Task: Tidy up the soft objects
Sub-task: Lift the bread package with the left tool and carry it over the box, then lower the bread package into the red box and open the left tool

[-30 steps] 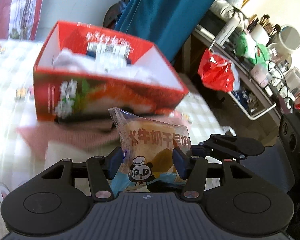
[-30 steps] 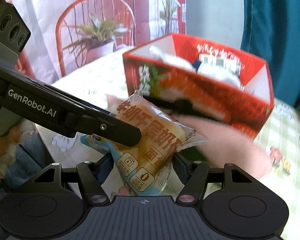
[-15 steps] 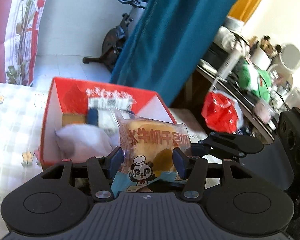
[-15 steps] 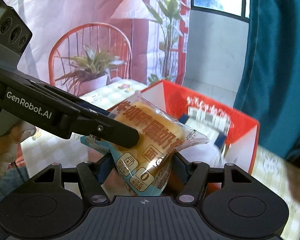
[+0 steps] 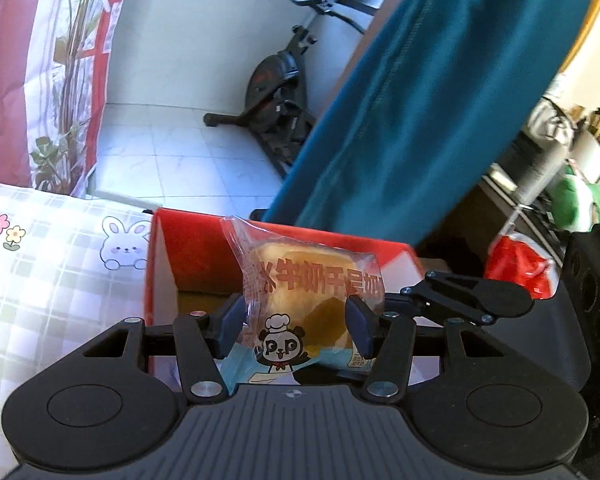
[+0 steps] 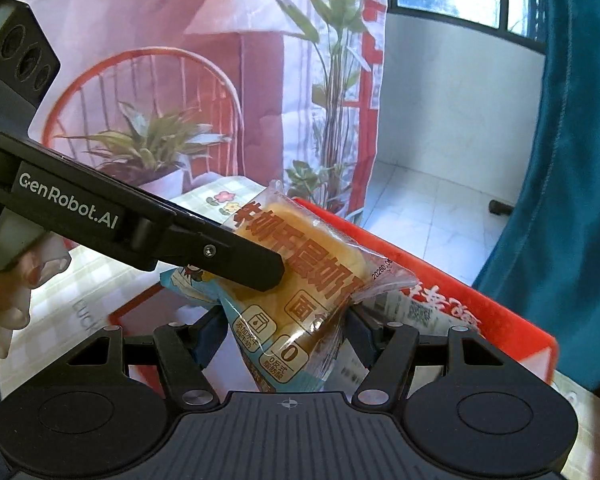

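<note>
A clear-wrapped bread packet [image 5: 308,292] with red lettering and a panda cartoon is held by both grippers at once. My left gripper [image 5: 296,320] is shut on it, blue pads on either side. My right gripper [image 6: 286,330] is also shut on the same packet [image 6: 300,276], from the other side. The left gripper's black finger [image 6: 220,254] lies across the packet in the right wrist view. The packet hangs above the open red cardboard box [image 5: 188,248], whose far rim [image 6: 440,276] shows behind it. The box's contents are mostly hidden.
The box stands on a checked cloth with rabbit and flower prints [image 5: 60,264]. A teal curtain [image 5: 440,100] hangs behind, an exercise bike [image 5: 276,96] stands on the tiled floor, and a cluttered shelf with a red bag [image 5: 516,264] is at right.
Both grippers rose and moved forward over the box with the packet. The box dropped low in both views; floor and window now fill the upper parts.
</note>
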